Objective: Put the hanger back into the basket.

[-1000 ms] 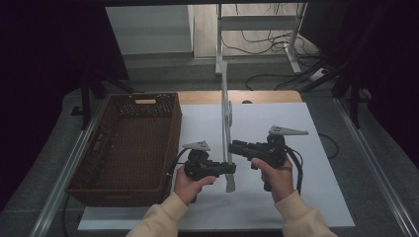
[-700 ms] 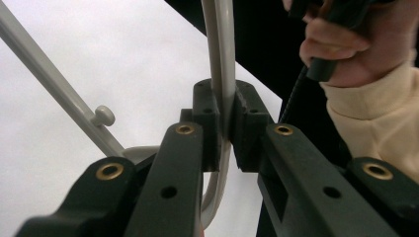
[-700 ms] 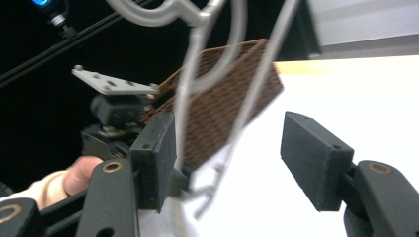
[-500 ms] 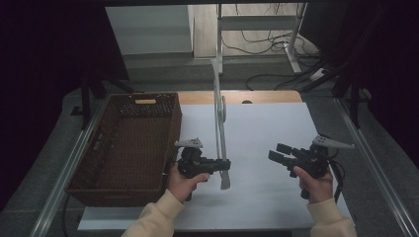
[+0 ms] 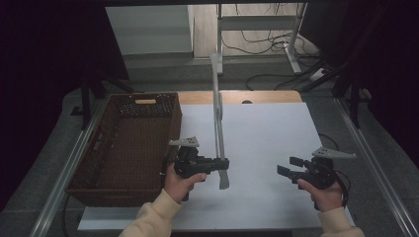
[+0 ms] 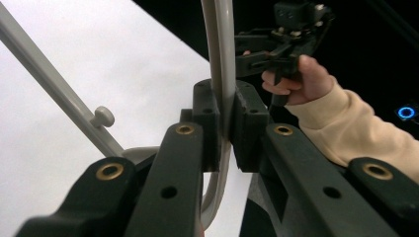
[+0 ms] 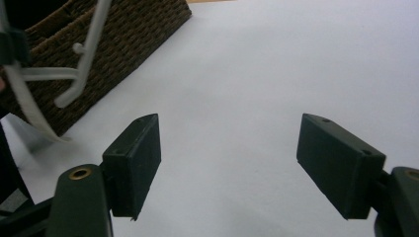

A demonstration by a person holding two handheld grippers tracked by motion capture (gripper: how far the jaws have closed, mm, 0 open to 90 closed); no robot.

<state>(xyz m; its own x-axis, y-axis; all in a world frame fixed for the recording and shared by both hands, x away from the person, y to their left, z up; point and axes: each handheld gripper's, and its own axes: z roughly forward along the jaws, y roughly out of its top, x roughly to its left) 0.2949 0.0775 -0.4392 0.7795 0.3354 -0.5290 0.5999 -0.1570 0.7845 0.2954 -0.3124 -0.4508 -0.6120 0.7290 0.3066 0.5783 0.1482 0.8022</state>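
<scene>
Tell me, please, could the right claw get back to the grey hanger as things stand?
Probably yes: the right claw is open and empty, and bare white table lies between it and the hanger clamped in the left claw.

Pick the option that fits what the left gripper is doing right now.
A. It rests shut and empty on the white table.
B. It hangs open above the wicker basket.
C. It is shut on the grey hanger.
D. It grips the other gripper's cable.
C: in the left gripper view the left gripper has its pads pressed on either side of the grey hanger, and the high view shows the hanger held up beside the basket.
</scene>
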